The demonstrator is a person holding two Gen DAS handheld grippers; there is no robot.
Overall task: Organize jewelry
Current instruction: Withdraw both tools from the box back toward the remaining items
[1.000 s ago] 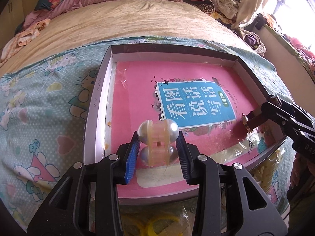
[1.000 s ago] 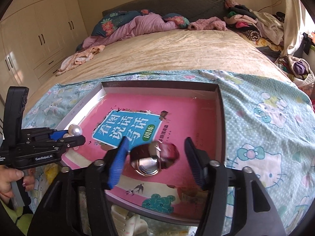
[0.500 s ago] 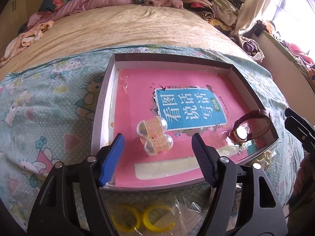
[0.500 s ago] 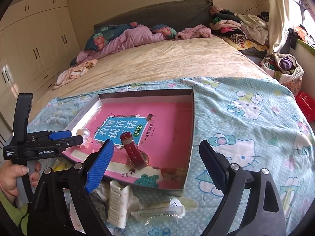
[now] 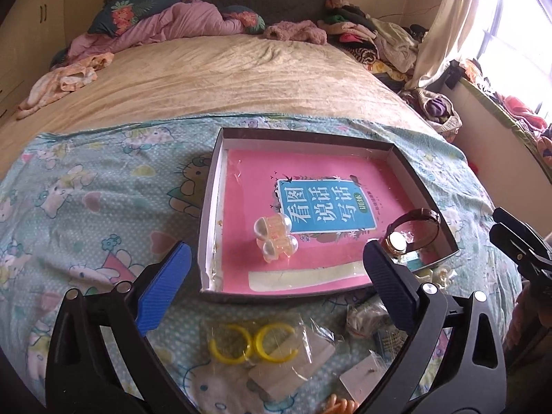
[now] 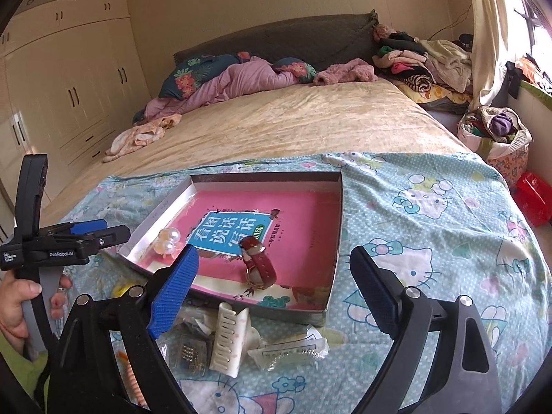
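One tray (image 5: pixel 207 227) holds one pearl hair clip (image 5: pixel 274 238) at left and one watch (image 6: pixel 257 265) at right. Both the left gripper (image 5: pixel 276 276) and the right gripper (image 6: pixel 272 289) gape empty; the left's jaws just widened.

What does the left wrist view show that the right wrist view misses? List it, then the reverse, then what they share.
Only the left wrist view: two yellow rings in a clear bag, and the watch's face.
Only the right wrist view: a white hair claw, the wardrobe, and the hand holding the left gripper.
Both: the tray holding the pearl hair clip and watch, with open, empty jaws.
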